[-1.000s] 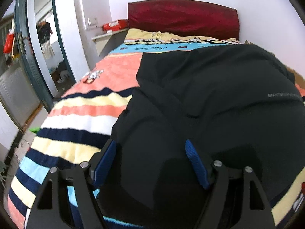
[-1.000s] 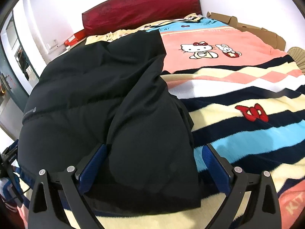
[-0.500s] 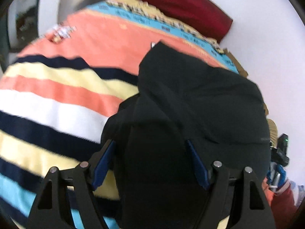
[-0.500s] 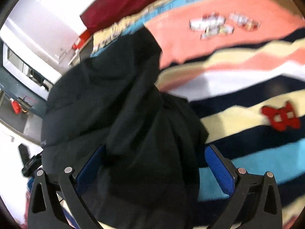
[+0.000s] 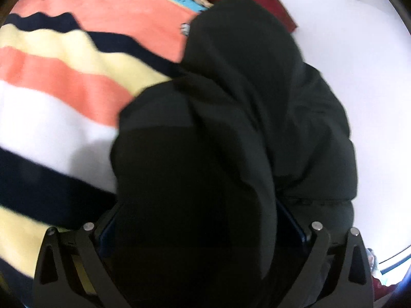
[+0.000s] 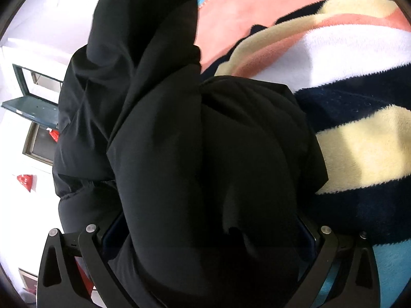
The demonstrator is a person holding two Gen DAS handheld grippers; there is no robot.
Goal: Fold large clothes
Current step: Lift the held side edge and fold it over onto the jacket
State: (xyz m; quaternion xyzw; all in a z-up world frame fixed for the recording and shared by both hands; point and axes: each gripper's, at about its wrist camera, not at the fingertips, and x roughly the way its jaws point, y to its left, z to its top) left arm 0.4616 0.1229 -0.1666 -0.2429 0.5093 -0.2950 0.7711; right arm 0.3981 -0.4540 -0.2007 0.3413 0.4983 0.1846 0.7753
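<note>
A large black padded jacket (image 5: 231, 102) lies bunched on a striped blanket (image 5: 51, 77). My left gripper (image 5: 200, 218) points down into it, its jaws opening wide. A thick fold of the jacket fills the gap and hides most of the blue pads (image 5: 292, 222); I see no squeeze on the cloth. In the right wrist view the same jacket (image 6: 154, 102) bulges up between the wide jaws of my right gripper (image 6: 209, 220), covering its pads apart from slivers of blue (image 6: 307, 229). The blanket (image 6: 359, 141) shows to the right of it.
A dark red headboard (image 5: 277, 7) and a white wall (image 5: 359, 51) lie beyond the jacket. In the right wrist view a teal door frame (image 6: 33, 97) and a red object (image 6: 25, 181) are at the left. Bare blanket stretches away on each gripper's outer side.
Both grippers have tipped downward and closed in on the jacket, and both views have rolled. The cloth now bulges up between each pair of jaws. The left jaws stand wider.
</note>
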